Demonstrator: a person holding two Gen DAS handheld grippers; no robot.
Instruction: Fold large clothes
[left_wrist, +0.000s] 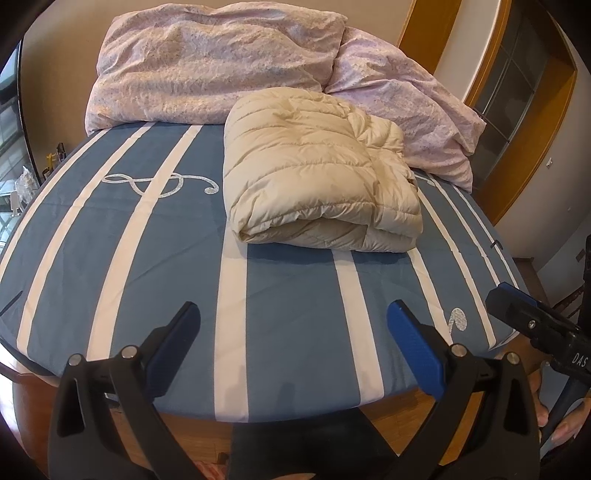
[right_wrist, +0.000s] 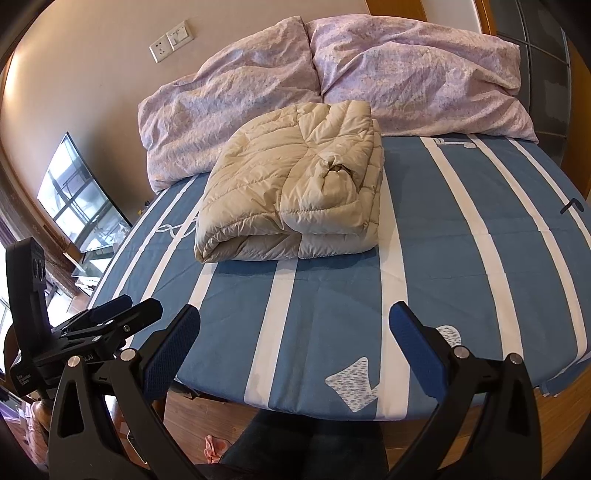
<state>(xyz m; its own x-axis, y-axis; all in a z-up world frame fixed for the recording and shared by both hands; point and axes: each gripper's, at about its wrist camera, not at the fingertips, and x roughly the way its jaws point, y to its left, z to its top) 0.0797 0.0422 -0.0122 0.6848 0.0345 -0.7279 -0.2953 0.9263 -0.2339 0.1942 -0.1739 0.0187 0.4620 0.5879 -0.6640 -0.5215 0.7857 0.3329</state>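
Observation:
A cream quilted down jacket lies folded into a thick bundle on the blue striped bed sheet, past the middle of the bed. It also shows in the right wrist view. My left gripper is open and empty, hovering over the bed's near edge, well short of the jacket. My right gripper is open and empty too, beside the left one at the same edge. The right gripper shows at the right edge of the left wrist view, and the left gripper shows at the left of the right wrist view.
Two pink floral pillows or a duvet are piled at the head of the bed behind the jacket. A wooden bed frame runs below the near edge. A TV stands at the left, a wooden door frame at the right.

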